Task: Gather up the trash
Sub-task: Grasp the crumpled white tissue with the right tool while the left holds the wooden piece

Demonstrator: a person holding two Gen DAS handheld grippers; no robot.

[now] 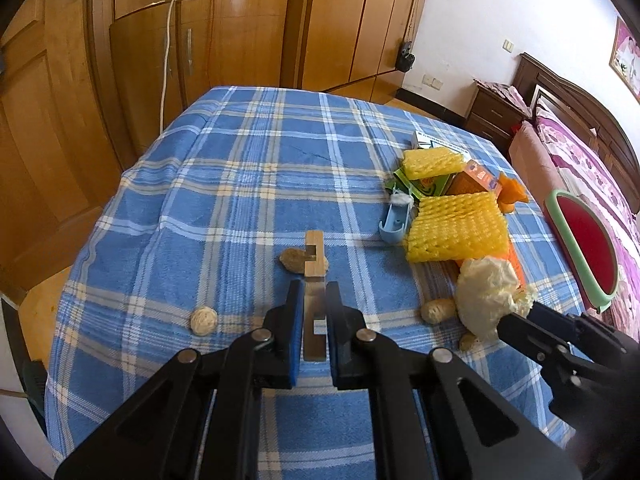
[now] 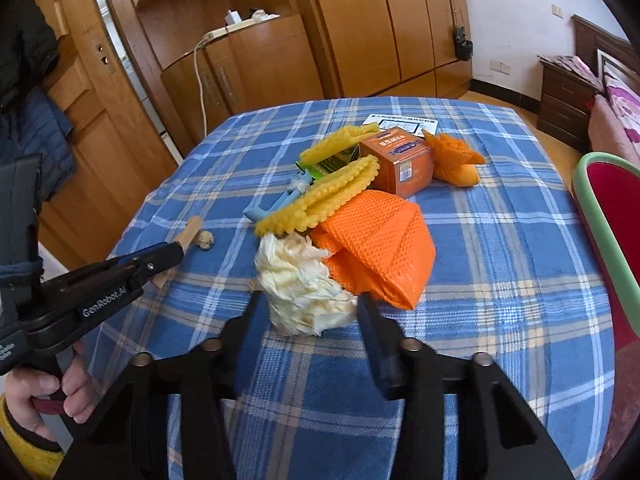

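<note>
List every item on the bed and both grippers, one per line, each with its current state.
left gripper: shut on wooden piece, lifted off the blanket
right gripper: open, jaws either side of crumpled tissue
crumpled tissue: resting on the blanket, not yet pinched
orange box: closed, upright
orange foam net: folded flat
yellow foam net: lying flat
blue plastic piece: lying on its side

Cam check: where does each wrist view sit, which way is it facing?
Left wrist: on the left hand-held gripper, angled down at the checked cloth; it clamps a wooden stick.
Right wrist: on the right hand-held gripper, angled down at crumpled tissue; a hand shows.
Shared: tissue, stick, yellow foam netting, wardrobes.
</note>
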